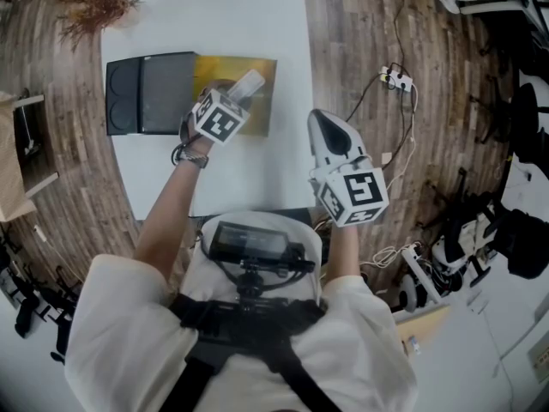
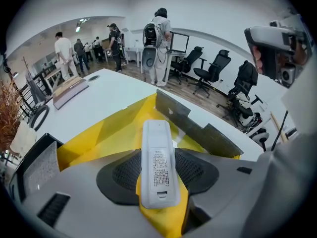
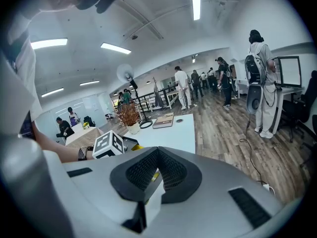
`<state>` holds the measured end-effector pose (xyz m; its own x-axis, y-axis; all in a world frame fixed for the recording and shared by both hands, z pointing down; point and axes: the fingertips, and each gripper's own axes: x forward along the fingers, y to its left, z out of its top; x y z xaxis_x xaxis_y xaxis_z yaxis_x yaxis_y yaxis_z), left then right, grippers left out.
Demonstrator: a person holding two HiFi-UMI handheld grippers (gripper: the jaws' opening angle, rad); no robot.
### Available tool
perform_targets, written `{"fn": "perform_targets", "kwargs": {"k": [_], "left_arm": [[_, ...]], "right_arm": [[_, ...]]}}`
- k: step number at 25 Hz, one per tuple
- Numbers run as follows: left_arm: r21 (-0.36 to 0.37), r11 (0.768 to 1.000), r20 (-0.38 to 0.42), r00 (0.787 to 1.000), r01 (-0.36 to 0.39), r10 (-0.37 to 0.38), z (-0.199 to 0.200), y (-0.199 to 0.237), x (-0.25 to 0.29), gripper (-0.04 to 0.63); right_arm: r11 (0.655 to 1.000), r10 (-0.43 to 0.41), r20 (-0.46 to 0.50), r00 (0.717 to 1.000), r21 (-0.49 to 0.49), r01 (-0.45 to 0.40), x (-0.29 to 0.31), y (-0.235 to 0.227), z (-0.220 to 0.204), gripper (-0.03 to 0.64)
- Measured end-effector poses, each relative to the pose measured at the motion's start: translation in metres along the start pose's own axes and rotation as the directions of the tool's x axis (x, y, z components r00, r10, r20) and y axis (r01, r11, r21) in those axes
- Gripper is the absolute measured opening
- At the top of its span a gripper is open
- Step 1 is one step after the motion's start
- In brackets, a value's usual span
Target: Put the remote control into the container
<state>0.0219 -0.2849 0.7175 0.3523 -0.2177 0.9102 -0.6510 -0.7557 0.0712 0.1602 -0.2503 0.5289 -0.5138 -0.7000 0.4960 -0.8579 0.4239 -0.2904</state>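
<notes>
Left fingers (image 2: 121,175) clamp remote control (image 2: 158,157), lengthwise along jaws, over container (image 2: 94,140); right fingers (image 3: 173,170) pressed together

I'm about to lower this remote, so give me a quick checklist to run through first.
1. Remote control clamped between the left gripper's jaws: ok.
2. Remote above the yellow container: ok.
3. Container open on top: ok.
4. Container floor under the remote free of other things: cannot tell, the gripper hides it.
5. Right gripper apart from the container, by the table edge, jaws together on nothing: ok.
</notes>
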Motion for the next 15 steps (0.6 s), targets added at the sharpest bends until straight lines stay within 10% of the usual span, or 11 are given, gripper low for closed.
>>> {"fn": "perform_targets", "kwargs": {"k": [15], "left_arm": [[0.015,1.0,-0.019,1.0,0.023,-0.023,-0.0018,-0.0036,0.0007,0.235]], "right_arm": [[1.0,0.003,-0.003,1.0,-0.005,-0.003,-0.0013,0.0056,0.0014,0.005]]}}
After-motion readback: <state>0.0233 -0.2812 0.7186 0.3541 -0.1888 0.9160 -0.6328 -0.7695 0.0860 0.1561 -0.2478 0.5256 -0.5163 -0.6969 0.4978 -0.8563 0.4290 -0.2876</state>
